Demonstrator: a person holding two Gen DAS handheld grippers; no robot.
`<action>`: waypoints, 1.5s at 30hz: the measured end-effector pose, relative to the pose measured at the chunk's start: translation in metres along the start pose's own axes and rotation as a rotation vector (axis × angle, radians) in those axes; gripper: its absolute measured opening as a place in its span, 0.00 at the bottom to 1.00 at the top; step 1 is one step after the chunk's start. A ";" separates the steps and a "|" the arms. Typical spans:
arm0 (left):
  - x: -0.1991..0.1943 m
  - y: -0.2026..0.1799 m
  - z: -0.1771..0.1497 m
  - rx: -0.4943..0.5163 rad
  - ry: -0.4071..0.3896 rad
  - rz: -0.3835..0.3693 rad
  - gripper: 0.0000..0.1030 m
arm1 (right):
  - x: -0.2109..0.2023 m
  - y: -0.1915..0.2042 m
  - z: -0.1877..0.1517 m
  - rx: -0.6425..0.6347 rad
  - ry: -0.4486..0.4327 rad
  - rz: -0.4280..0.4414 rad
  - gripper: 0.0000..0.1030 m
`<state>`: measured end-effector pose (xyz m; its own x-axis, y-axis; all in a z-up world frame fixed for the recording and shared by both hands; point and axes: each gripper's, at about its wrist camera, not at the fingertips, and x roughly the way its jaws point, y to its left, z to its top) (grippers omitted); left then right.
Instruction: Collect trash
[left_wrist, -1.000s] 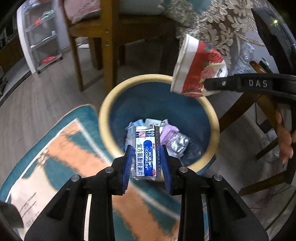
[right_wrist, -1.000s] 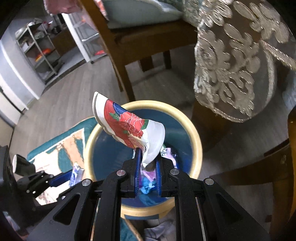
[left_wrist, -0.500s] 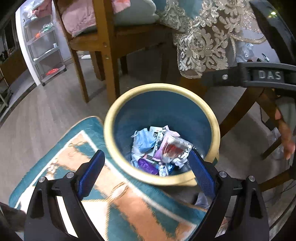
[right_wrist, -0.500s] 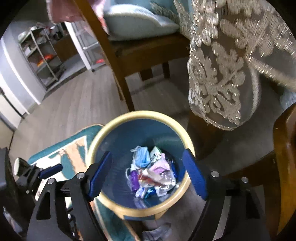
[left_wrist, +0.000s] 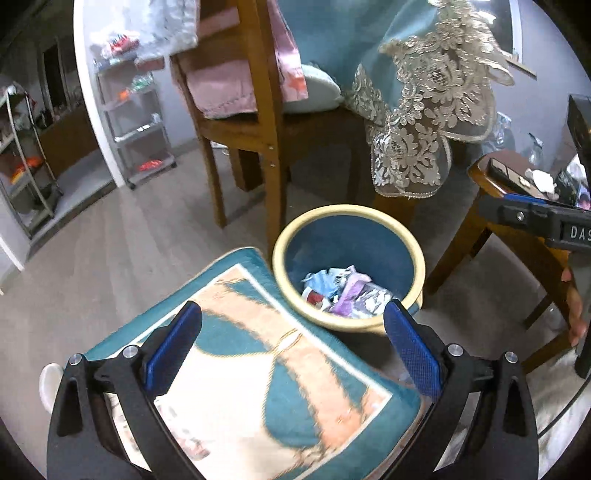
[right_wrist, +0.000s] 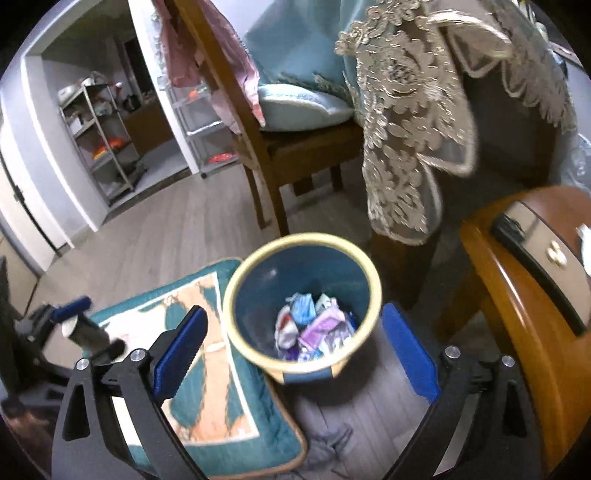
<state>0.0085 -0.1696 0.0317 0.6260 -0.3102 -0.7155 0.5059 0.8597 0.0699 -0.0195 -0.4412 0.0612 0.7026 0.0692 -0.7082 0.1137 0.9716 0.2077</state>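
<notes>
A blue bin with a cream rim (left_wrist: 280, 236) (right_wrist: 236, 280) stands on the floor and holds a heap of trash (left_wrist: 343, 291) (right_wrist: 314, 325): wrappers, a blue mask and the flowered paper cup. My left gripper (left_wrist: 291, 347) is open and empty, raised above and back from the bin, over a teal cushion (left_wrist: 258, 369). My right gripper (right_wrist: 295, 343) is open and empty, high above the bin's near rim. The right gripper's arm shows at the right edge of the left wrist view (left_wrist: 535, 218). The left gripper shows at the left of the right wrist view (right_wrist: 70, 308).
A wooden chair (left_wrist: 258, 129) with a pink cloth and a light cushion stands behind the bin. A lace tablecloth (left_wrist: 417, 122) hangs to the right. A wooden stool (right_wrist: 524, 266) with small items stands at the right. A grey cloth (right_wrist: 325, 443) lies on the floor. Metal shelves (right_wrist: 99, 140) stand at the back left.
Both grippers opened, dropping the medicine packet and the flowered cup into the bin. Both have since risen and pulled back, so the bin looks smaller.
</notes>
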 end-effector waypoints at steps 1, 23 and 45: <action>-0.009 0.000 -0.004 0.004 -0.008 0.012 0.94 | -0.007 0.002 -0.008 -0.007 -0.004 -0.010 0.93; -0.081 0.007 -0.022 -0.096 -0.212 0.085 0.94 | -0.036 0.053 -0.029 -0.080 -0.152 -0.085 0.95; -0.074 -0.011 -0.020 -0.018 -0.242 0.117 0.94 | -0.034 0.046 -0.023 -0.047 -0.146 -0.061 0.95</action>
<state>-0.0556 -0.1475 0.0700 0.8045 -0.2939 -0.5161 0.4119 0.9021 0.1284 -0.0545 -0.3938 0.0790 0.7906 -0.0210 -0.6119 0.1291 0.9827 0.1330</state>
